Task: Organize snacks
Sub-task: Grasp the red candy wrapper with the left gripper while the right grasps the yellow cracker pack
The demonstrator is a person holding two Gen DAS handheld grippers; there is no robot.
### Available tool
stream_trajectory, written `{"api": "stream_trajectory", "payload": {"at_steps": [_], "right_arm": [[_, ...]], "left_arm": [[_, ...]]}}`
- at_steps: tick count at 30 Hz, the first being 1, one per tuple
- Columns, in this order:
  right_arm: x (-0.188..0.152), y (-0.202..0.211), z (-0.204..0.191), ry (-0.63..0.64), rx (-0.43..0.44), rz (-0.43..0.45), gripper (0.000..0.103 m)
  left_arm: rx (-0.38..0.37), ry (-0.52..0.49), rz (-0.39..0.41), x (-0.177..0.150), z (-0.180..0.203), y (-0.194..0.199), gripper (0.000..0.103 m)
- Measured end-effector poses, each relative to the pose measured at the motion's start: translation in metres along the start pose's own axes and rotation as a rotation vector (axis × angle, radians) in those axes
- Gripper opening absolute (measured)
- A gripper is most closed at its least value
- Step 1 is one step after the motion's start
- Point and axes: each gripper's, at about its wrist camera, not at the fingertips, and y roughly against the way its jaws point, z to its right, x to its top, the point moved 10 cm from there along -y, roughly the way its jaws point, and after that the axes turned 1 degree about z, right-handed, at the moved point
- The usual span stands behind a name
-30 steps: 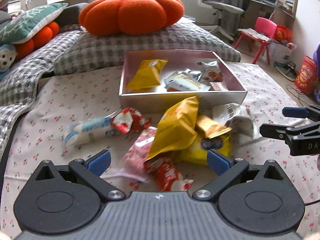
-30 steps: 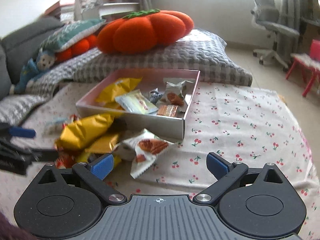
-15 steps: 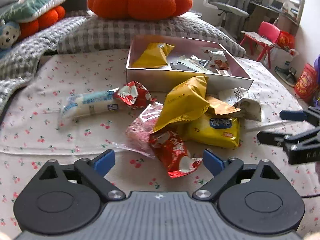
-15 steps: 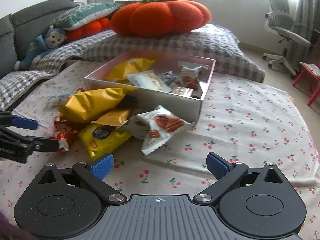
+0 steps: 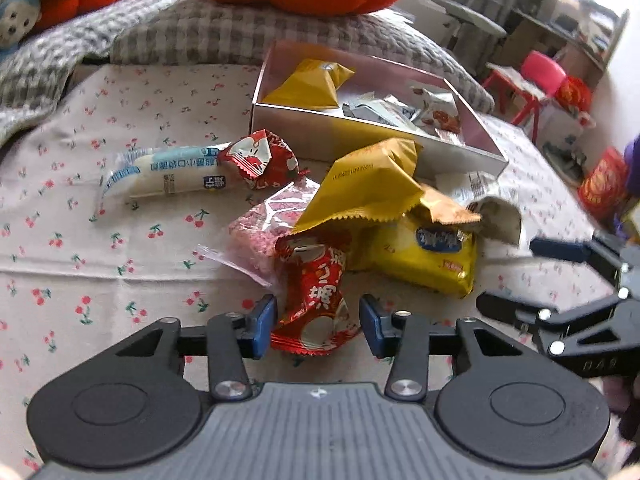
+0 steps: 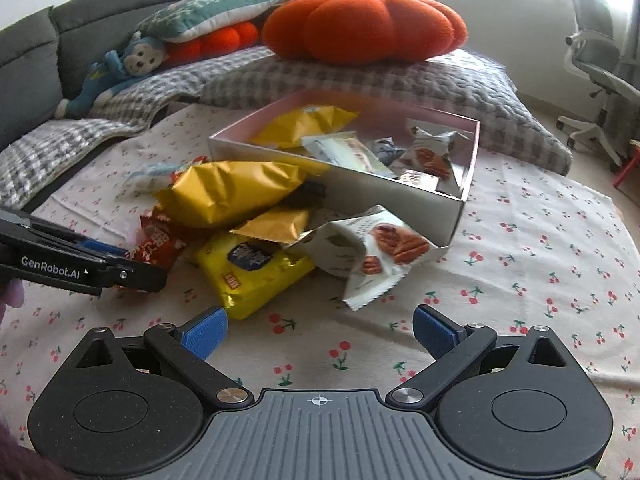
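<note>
A loose heap of snack packets lies on the cherry-print cloth in front of a pink box [image 5: 360, 130] that holds several more. My left gripper [image 5: 317, 326] is low over the heap's near end. Its jaws are closing, and a red packet [image 5: 320, 288] stands between the blue pads [image 5: 262, 328], close to both. The big gold bag [image 5: 368, 184], a yellow biscuit pack [image 5: 420, 252] and a pink packet [image 5: 260, 232] lie just beyond it. My right gripper [image 6: 320, 334] hovers open above bare cloth, short of the white pecan packet [image 6: 376, 252] and the yellow biscuit pack [image 6: 252, 272].
A white-and-blue tube snack [image 5: 168, 176] and a second red packet [image 5: 262, 160] lie left of the heap. Grey checked cushions [image 6: 360, 76] and an orange pumpkin pillow [image 6: 364, 24] back the box [image 6: 380, 196]. An office chair [image 6: 600, 68] stands far right.
My left gripper has sunk toward the heap and its jaws have narrowed from wide open to either side of the red packet. My right gripper has come in closer to the packets.
</note>
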Motion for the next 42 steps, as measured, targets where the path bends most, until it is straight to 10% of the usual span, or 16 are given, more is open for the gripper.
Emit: {"api": "stream_trajectory", "payload": {"at_steps": [21,26,42], "right_arm": [[0.007,-0.035,-0.044,0.149,0.129,0.005,0.085],[0.009,-0.034,-0.051,0.193,0.115,0.027,0.063],[-0.024,0.010,-0.027,0.172,0.085,-0.002,0.065]], "left_arm": [[-0.004,-0.076,0.008,-0.012,-0.011,0.012,0.041],[-0.004,-0.076,0.010,-0.012,-0.010,0.012,0.041],[-0.030,-0.150,0.030,-0.019,-0.001,0.014,0.050]]}}
